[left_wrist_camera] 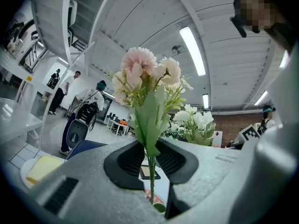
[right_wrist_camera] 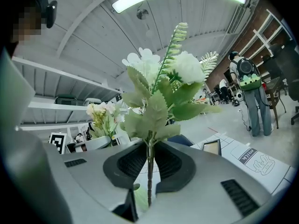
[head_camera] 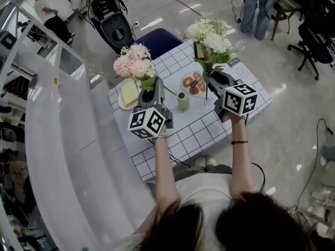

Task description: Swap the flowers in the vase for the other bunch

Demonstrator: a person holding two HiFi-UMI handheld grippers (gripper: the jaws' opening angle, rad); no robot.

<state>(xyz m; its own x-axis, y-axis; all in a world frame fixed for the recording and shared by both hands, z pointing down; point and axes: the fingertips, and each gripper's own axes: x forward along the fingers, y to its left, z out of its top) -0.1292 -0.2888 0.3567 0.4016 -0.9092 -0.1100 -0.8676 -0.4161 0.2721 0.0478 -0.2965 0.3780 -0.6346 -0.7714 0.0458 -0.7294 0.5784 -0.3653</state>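
Observation:
My left gripper point(head_camera: 148, 86) is shut on the stem of a pink bunch of flowers point(head_camera: 134, 65), which stands upright above the checked table point(head_camera: 196, 131). In the left gripper view the pink bunch point(left_wrist_camera: 145, 80) rises from between the pads, its stem point(left_wrist_camera: 151, 181) clamped. My right gripper point(head_camera: 215, 76) is shut on the stem of a white bunch of flowers point(head_camera: 209, 35), also upright. The right gripper view shows the white bunch point(right_wrist_camera: 163, 85) with its stem point(right_wrist_camera: 149, 171) pinched. A small green vase point(head_camera: 182, 101) stands on the table between the two grippers, with nothing in it.
A plate with a yellow slice point(head_camera: 128, 94) lies at the table's left, a plate of pastries point(head_camera: 194, 83) at its middle, a milk carton point(right_wrist_camera: 257, 160) at its right. A white curved counter point(head_camera: 68, 140) runs along the left. People stand at the back of the room.

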